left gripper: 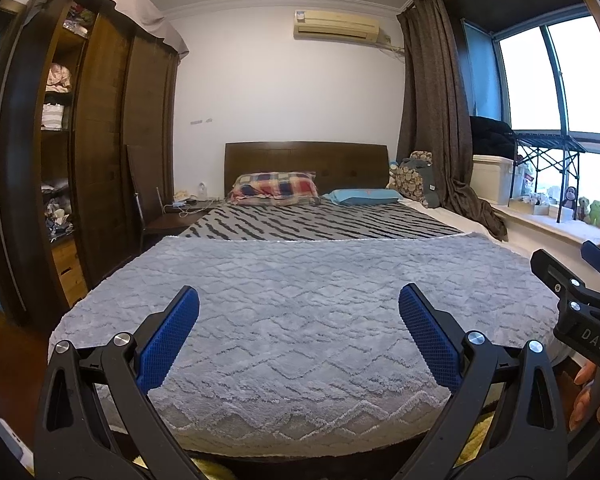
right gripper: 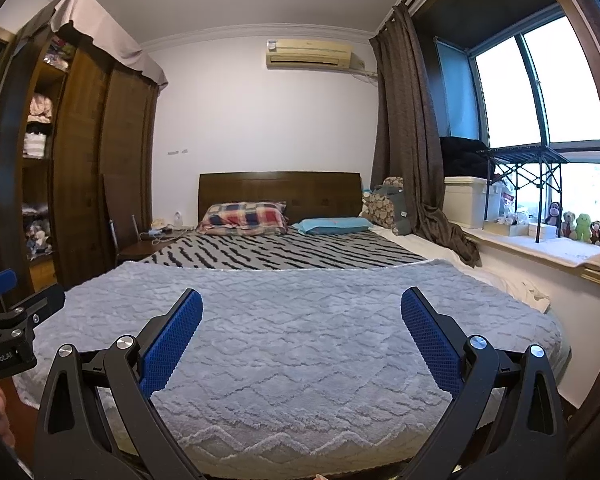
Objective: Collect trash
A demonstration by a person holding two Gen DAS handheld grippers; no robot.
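While both tools hang at the foot of the bed, the left gripper [left gripper: 299, 312] has its blue-padded jaws spread wide apart with nothing between them, and the right gripper [right gripper: 301, 314] is the same, jaws well apart and empty. Below them lies a grey blanket [left gripper: 300, 320] with a wavy pattern, covering the near half of the bed; beyond it comes a zebra-striped sheet [left gripper: 320, 222], then a plaid pillow [left gripper: 275, 188] and a blue pillow [left gripper: 362, 197] against the wooden headboard [left gripper: 306, 160]. As for trash, I cannot pick out any on the bed; there is only small clutter on the bedside table [left gripper: 186, 206], too small to tell. A wardrobe [left gripper: 100, 140] stands left, brown curtain [left gripper: 432, 112] right, plush toys [right gripper: 578, 226] on the windowsill.
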